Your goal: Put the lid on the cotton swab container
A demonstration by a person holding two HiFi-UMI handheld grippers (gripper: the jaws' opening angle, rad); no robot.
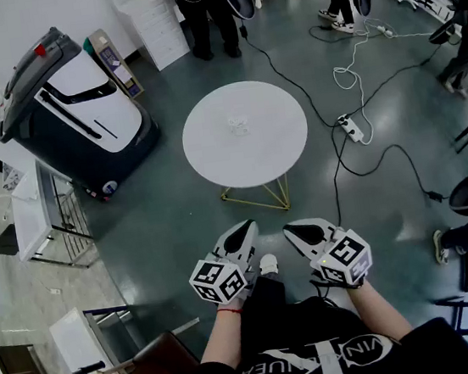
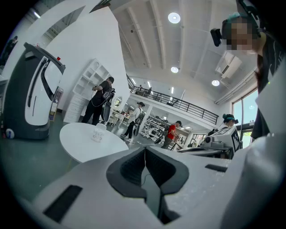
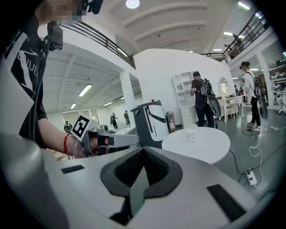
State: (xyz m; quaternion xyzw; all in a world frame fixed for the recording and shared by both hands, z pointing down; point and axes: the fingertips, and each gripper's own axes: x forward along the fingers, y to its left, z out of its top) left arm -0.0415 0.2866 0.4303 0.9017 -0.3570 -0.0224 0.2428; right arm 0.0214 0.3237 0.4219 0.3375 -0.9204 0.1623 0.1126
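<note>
The left gripper [image 1: 244, 227] and right gripper [image 1: 294, 231] had their jaws pressed together on nothing, held side by side, probably because the work was not yet begun. Well ahead of both, the container [image 1: 239, 125] stood on the table [image 1: 213, 160].

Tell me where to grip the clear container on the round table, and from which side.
Probably across its side walls, coming in level from the near edge. The container stands upright and alone near the middle of the round table, with nothing beside it. It is too small here to judge finer detail.
</note>
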